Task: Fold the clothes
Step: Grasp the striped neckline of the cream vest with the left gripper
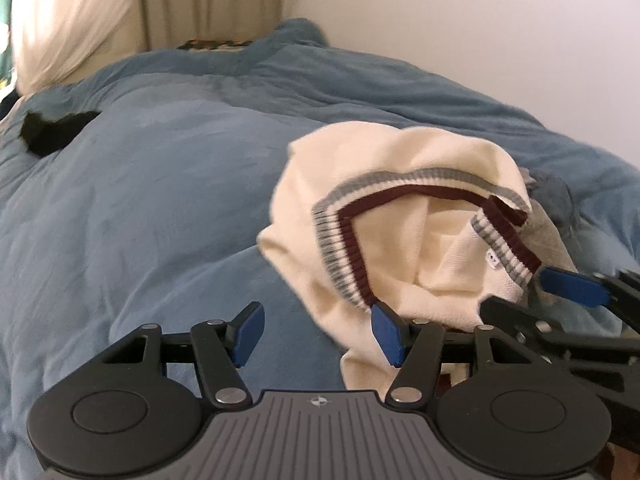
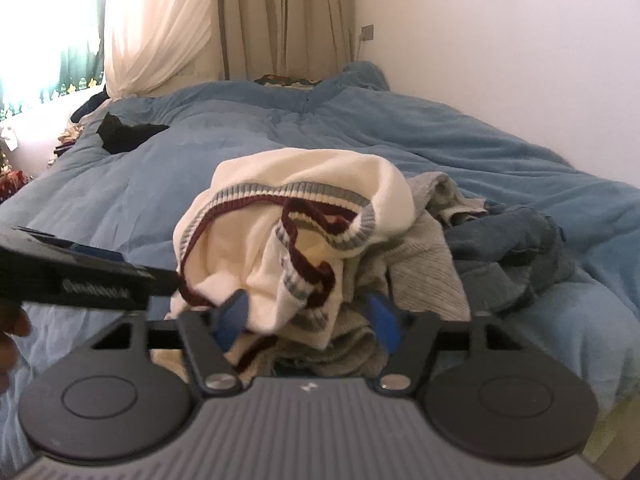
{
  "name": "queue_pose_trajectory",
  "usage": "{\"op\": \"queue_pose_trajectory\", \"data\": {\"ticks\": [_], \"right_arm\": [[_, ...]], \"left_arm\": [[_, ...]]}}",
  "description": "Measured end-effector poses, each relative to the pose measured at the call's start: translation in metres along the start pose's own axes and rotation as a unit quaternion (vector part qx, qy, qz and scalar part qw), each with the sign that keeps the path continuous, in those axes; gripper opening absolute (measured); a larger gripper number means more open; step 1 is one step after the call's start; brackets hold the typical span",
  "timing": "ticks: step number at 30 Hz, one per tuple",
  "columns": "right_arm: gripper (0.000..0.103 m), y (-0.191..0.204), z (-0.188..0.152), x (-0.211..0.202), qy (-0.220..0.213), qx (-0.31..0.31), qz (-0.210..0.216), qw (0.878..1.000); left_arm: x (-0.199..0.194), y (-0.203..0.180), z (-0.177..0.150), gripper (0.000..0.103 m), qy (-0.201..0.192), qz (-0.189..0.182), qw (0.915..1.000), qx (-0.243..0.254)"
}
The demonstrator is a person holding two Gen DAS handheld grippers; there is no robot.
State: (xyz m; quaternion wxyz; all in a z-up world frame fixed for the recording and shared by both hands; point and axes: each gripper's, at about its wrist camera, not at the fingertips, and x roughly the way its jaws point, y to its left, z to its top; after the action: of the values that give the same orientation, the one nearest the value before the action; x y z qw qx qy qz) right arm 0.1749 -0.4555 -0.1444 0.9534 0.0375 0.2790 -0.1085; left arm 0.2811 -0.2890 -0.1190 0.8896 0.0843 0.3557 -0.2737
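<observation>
The right gripper [image 2: 308, 318] stands parted around a hanging fold of the cream knitted sweater with maroon-and-grey ribbed trim [image 2: 304, 216], not visibly pinching. The left gripper [image 1: 318, 330], also parted, has only its right pad at the trim. The sweater tops a crumpled heap on the blue bedspread [image 2: 200, 184], open room leftward.

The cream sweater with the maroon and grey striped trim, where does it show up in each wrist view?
Left wrist: cream sweater right of centre, beyond the right finger.
Right wrist: the sweater is dead centre, heaped on a grey garment.
Shared landmark: the black cloth at the blanket's far left.
</observation>
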Motion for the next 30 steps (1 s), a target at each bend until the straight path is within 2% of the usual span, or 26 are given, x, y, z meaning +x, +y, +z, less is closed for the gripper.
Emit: {"op": "queue_pose_trajectory", "data": {"ticks": [1,5,8,9,12,15,18,19,22,25,30], "right_arm": [[0.051,0.0,0.001,0.004,0.002,0.004,0.003,1.0],[0.044,-0.003,0.003,0.02,0.011,0.025,0.014,1.0],[0.03,-0.003,0.003,0.03,0.013,0.032,0.014,0.999],[0.019,-0.002,0.003,0.032,0.014,0.031,0.012,0.999],[0.016,-0.003,0.003,0.037,0.017,0.035,0.014,0.999],[0.015,-0.001,0.003,0.039,0.017,0.033,0.015,0.999],[0.014,0.001,0.003,0.041,0.017,0.036,0.017,0.999],[0.014,0.001,0.003,0.041,0.017,0.04,0.02,0.999],[0.011,0.005,0.004,0.04,0.017,0.043,0.028,0.999],[0.01,0.013,0.004,0.027,0.012,0.036,0.037,0.999],[0.01,0.035,0.007,0.004,0.006,0.032,0.072,0.997]], "left_arm": [[0.003,0.001,0.002,0.059,0.0,-0.002,1.0,-0.002],[0.016,0.007,0.01,0.06,0.007,-0.017,0.9996,-0.021],[0.028,0.013,0.015,0.059,0.016,-0.033,0.9983,-0.047],[0.032,0.015,0.017,0.059,0.019,-0.04,0.9975,-0.055],[0.042,0.018,0.02,0.059,0.028,-0.06,0.9946,-0.08],[0.051,0.019,0.023,0.059,0.04,-0.065,0.9924,-0.097],[0.052,0.019,0.024,0.041,0.044,-0.063,0.9917,-0.103],[0.051,0.018,0.024,0.028,0.044,-0.058,0.992,-0.103],[0.044,0.018,0.022,0.014,0.039,-0.044,0.9927,-0.105],[0.03,0.016,0.019,0.009,0.024,-0.03,0.9944,-0.099],[-0.01,0.033,0.013,0.008,-0.002,-0.015,0.9946,-0.102]]}}
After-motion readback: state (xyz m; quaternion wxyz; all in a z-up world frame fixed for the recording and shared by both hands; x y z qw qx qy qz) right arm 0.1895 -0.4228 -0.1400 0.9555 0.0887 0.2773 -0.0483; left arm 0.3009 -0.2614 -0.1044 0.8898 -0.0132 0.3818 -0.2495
